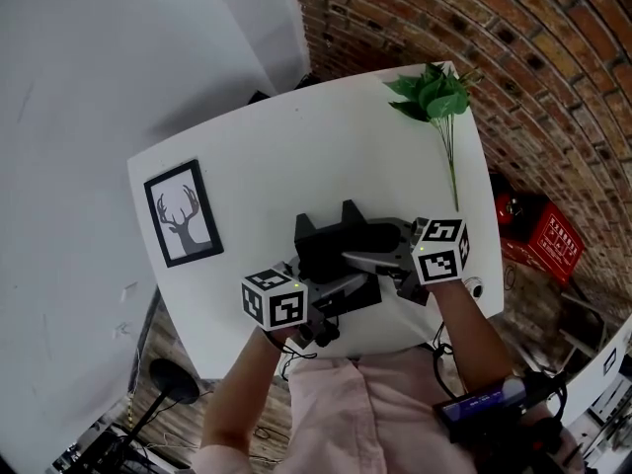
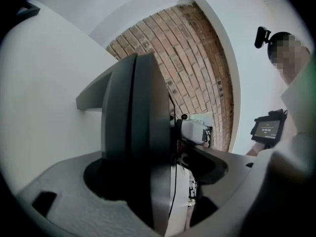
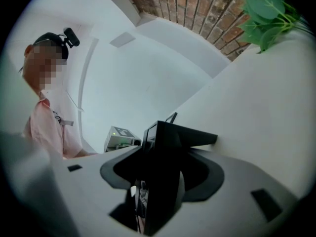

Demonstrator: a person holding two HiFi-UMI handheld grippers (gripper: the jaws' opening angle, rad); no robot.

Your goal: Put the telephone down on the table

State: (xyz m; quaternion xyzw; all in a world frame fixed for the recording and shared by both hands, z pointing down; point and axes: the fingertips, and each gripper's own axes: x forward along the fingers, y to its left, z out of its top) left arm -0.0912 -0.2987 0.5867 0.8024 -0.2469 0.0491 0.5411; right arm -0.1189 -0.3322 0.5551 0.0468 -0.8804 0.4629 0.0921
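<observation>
L gripper [image 2: 148, 184] jaws apart, R gripper [image 3: 160, 181] likewise – both bracket the black telephone [image 1: 331, 240], which sits on the white table [image 1: 296, 136], pads apparently clear. Prob. rigid plastic, fairly hefty, smooth – grip across flat sides, low. No brand legible; red box [image 1: 541, 235] lettering too small.

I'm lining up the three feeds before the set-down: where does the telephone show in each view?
Head view: telephone in the picture's centre, over the white table.
Left gripper view: telephone fills the middle, tall and dark.
Right gripper view: telephone low in the centre.
Shared landmark: the brick wall, upper right in the head view, top centre in both gripper views.
</observation>
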